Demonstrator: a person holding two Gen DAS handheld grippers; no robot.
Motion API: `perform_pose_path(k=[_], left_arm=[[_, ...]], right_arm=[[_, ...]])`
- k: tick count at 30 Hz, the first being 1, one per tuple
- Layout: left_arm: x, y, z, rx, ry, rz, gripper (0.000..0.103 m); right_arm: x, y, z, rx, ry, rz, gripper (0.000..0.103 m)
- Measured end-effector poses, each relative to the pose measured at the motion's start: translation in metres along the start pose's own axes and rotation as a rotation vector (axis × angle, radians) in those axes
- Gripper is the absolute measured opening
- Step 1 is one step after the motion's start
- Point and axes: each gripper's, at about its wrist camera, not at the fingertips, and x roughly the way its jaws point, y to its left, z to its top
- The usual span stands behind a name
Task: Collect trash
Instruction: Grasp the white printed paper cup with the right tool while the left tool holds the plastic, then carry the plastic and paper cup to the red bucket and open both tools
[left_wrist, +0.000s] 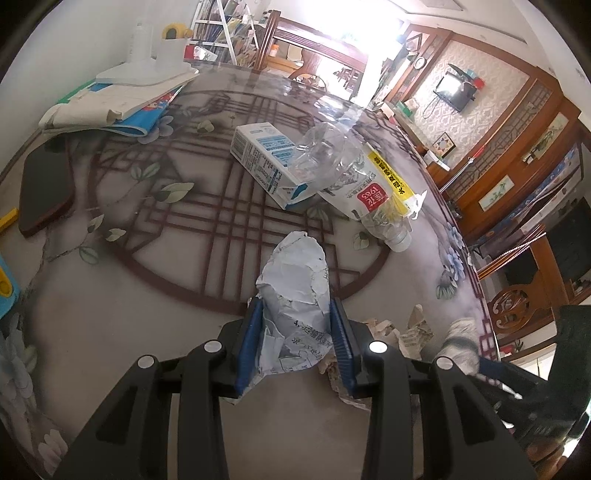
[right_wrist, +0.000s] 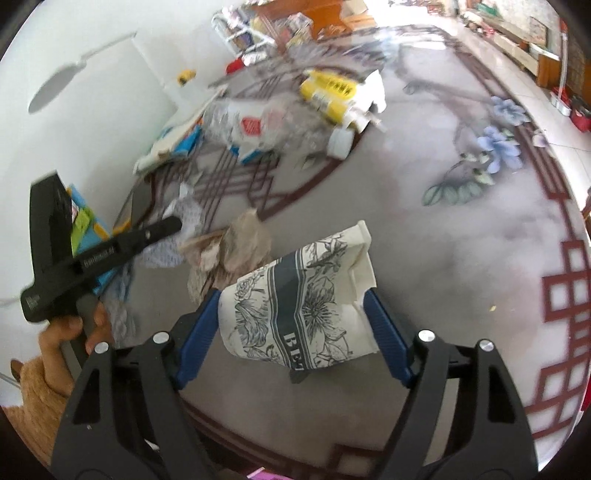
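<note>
I see bare table ahead to its rim, my left gripper clamped on crumpled paper above it, my right gripper clamped on a flattened cup, carton and bottle lying farther off.

Patterned round table, dark tray near its edge, wall-mounted television (screen lit).

Home living room, carved wooden cabinets, wall clock
</note>
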Motion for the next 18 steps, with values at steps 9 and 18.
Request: perform_pose_path(k=[9,18], left_arm=[[-0.003,-0.012,-0.002,0.056,-0.039,0.027,0.035],[0.002,-0.016,-0.007,0.075,-0.030,0.052,0.035]], right_arm=[[-0.030,-0.017,0.009,0.032,-0.152,-0.077,0.076],[-0.036,-0.026,0.007,0.081,-0.173,-0.061,0.076]])
